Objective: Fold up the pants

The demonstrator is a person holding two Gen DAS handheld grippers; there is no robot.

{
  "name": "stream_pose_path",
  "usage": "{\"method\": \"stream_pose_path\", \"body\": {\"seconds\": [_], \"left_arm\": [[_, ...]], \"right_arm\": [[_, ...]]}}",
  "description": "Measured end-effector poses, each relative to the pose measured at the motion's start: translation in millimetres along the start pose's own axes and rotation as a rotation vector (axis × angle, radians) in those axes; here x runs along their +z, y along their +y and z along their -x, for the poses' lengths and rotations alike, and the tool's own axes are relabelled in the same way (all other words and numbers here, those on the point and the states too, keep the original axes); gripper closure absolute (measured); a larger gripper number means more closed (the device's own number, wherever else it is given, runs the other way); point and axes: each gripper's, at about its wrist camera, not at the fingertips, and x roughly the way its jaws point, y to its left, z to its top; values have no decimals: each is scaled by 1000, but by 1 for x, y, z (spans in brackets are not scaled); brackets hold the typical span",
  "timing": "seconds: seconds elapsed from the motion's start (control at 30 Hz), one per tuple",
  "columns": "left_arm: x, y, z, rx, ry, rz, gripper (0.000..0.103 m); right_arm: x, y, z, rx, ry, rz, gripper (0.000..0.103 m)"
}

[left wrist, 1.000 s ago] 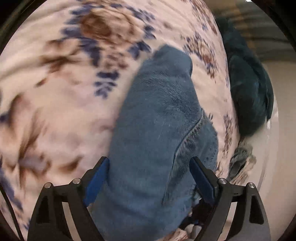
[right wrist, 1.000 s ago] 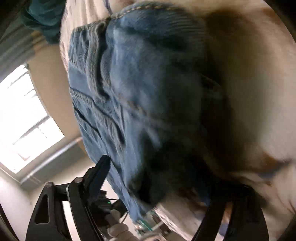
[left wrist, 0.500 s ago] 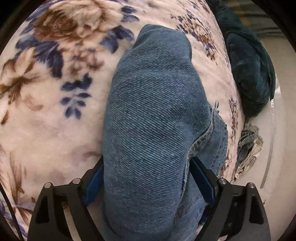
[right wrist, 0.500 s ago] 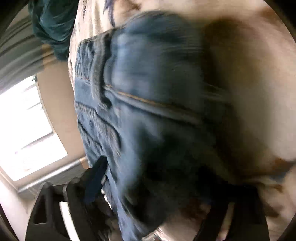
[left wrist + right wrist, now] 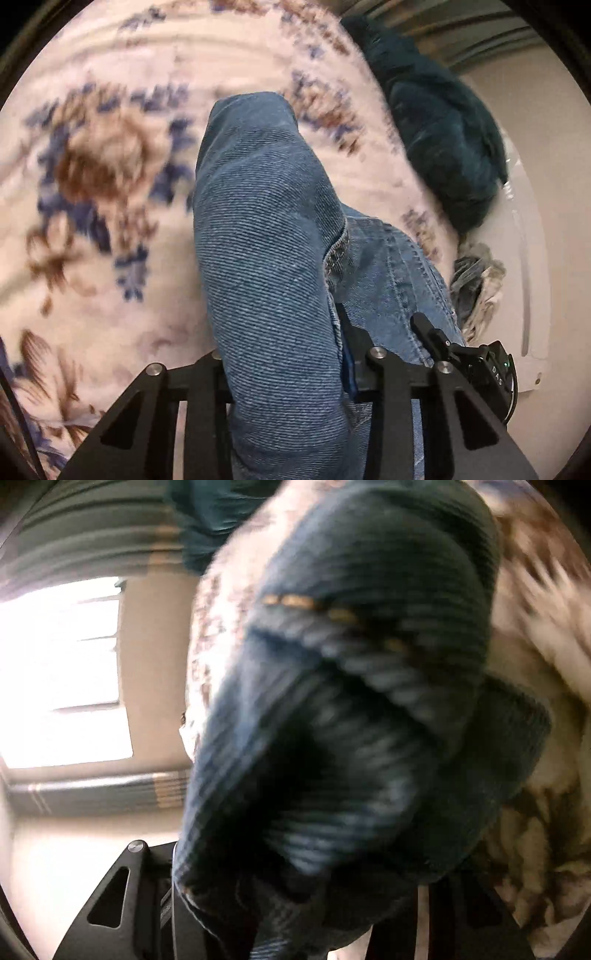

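Denim fills both of your views: the blue jeans run straight out ahead of your left tongs, a thick fold of leg rising between the two black fingers and stretching away over the cream blanket with blue and brown flowers. Half a second ago those fingers stood wide on either side of the cloth; now they have drawn in against it, the right finger pressed to the fold's edge, so your left tongs have closed on the denim. The blanket's pattern, sharp a moment ago, is now smeared with motion. Beyond the tongs to the right lies a dark teal plush throw, with a crumpled grey-striped cloth below it, both much where they were.

Your right tongs are almost buried: a bunched, shadowed mass of the jeans, orange stitching across it, sits far nearer the lens than before and hides the fingertips. I cannot tell how far these tongs are open. Left of them a bright window shows, and it has shifted lower in view.
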Motion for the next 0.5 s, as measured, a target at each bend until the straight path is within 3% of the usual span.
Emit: {"method": "stream_pose_path", "body": {"seconds": [0.23,0.37,0.5], "left_arm": [[93,-15,31,-33,-84,-31,71],[165,-10,25,-4,-117,-85,71],[237,21,1,10,-131,-92,71]], "right_arm": [[30,104,-55,91,-11,98,53],[60,154,-123,141,-20,121,53],[92,191,-205,156,-20,154,53]]}}
